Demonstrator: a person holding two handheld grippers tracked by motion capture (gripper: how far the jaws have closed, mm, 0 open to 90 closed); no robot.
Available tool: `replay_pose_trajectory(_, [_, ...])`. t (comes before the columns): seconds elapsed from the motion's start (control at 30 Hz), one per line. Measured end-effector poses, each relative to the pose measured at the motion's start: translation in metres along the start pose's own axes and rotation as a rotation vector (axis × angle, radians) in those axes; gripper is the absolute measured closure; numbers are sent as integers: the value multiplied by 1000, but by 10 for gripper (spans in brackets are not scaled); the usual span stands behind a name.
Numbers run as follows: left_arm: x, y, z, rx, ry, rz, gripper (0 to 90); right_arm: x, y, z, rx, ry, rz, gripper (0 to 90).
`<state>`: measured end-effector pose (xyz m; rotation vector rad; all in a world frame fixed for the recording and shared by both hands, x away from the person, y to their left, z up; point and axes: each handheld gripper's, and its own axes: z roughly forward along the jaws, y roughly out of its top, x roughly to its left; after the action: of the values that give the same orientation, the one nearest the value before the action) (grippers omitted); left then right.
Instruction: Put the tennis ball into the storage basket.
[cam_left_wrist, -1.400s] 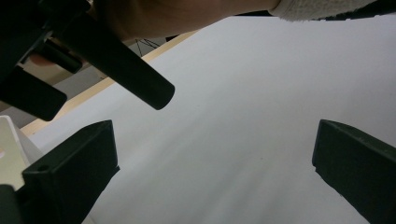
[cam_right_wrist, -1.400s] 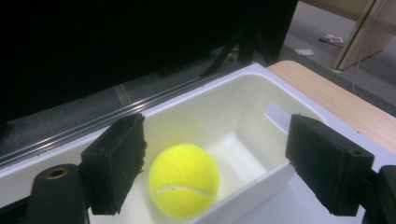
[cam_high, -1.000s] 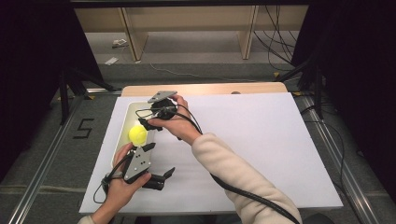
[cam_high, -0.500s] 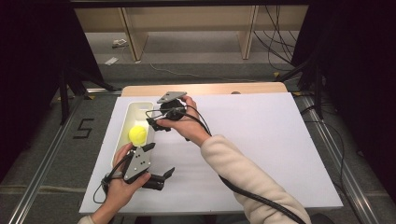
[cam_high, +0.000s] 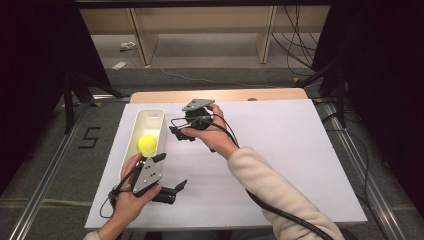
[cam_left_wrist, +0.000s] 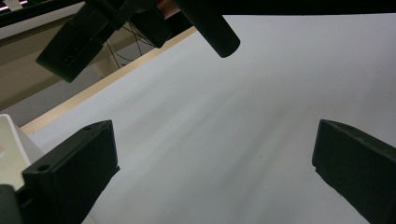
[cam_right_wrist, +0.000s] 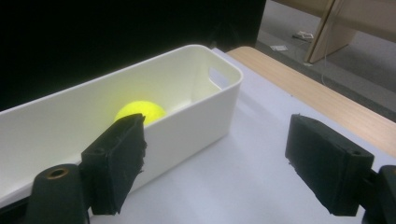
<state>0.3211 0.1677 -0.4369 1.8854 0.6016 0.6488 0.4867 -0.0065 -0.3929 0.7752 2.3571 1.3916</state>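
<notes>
A yellow ball (cam_high: 147, 145) (cam_right_wrist: 140, 112) lies inside a long white bin (cam_high: 156, 116) (cam_right_wrist: 212, 95) at the left of the white table. My right gripper (cam_high: 179, 134) (cam_right_wrist: 219, 163) hovers just right of the bin's far half, open and empty, its jaws pointing at the bin wall. Near the front edge my left gripper (cam_high: 170, 171) (cam_left_wrist: 210, 163) is held low over the table, right of the bin's near end, open with only bare table between its jaws. The left gripper view also catches the right gripper (cam_left_wrist: 93, 32) overhead and a corner of the bin (cam_left_wrist: 9, 140).
The white table sheet (cam_high: 300, 150) spreads wide to the right. A wooden strip (cam_high: 250, 95) runs along its far edge. Metal rails (cam_high: 45, 170) flank the table, and cables (cam_high: 300, 55) lie on the floor beyond.
My right hand and gripper have drifted to the right, off the bin, uncovering its far half. The ball and the left gripper have stayed put.
</notes>
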Motion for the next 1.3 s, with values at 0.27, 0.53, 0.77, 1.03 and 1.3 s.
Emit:
replay_pose_trajectory(0.27, [0,0,0,-1,1,0,0,-6,-9,-10,4,-10,11,206])
replay_pose_trajectory(0.53, [0,0,0,0,3,0,0,-11,-18,-19,8,-18,14,206])
replay_pose_trajectory(0.77, [0,0,0,-1,4,0,0,-17,-25,-28,6,-31,19,205])
replay_pose_trajectory(1.03, [0,0,0,-1,3,-3,0,-23,-31,-41,1,-45,22,205])
replay_pose_trajectory(1.3, [-1,0,0,1,-9,-11,0,-31,-39,-55,-3,-69,34,205])
